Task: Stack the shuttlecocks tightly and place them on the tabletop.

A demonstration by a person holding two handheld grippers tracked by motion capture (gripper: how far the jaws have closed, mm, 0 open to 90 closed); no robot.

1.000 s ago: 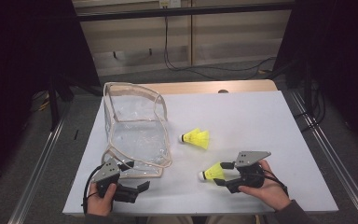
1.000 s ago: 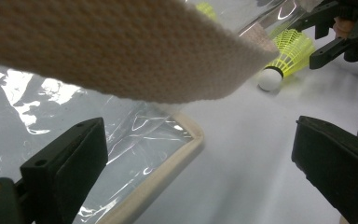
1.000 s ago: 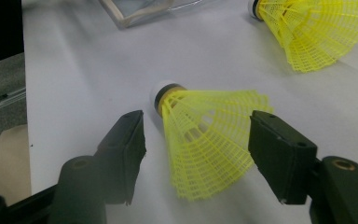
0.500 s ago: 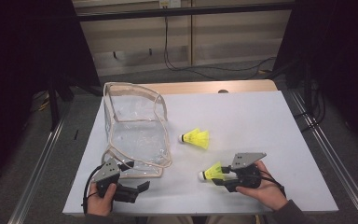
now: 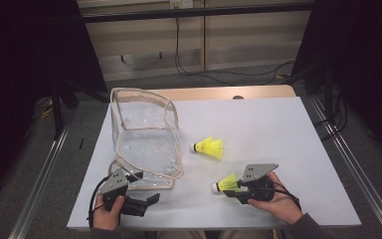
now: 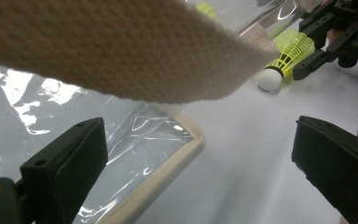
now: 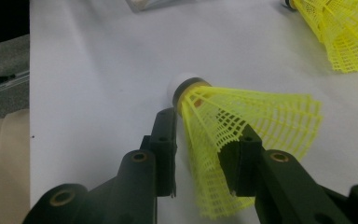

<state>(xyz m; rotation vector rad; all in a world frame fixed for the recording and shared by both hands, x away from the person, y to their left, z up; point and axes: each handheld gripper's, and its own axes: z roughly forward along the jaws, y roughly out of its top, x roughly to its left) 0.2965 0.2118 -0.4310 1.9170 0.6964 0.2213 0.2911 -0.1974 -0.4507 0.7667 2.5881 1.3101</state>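
A: Shuttlecock, yellow plastic mesh skirt with white cork tip [image 5: 226, 183], lies on the white table sheet [image 5: 278, 124], near the sheet's front edge, right of the clear plastic pouch with beige fabric trim [image 5: 144, 139].

B: Right gripper [image 5: 236, 191]?

A: Jaws have just been closing, skirt between them; in the right gripper view [image 7: 198, 154] both pads press into the mesh, denting it. Gripped.

B: Left gripper [image 5: 151, 199]?

A: Jaws wide apart, nothing between them, parked just in front of the pouch's front trim edge. Beige strap [image 6: 121, 46] hangs across its own view.

B: Anything else near the pouch?

A: Second yellow mesh shuttlecock [image 5: 209, 147], just right of the pouch, apart from the held one.

B: Room?

A: Bare sheet right of the pouch out to the sheet's right and far edges; pouch mouth faces up, open.
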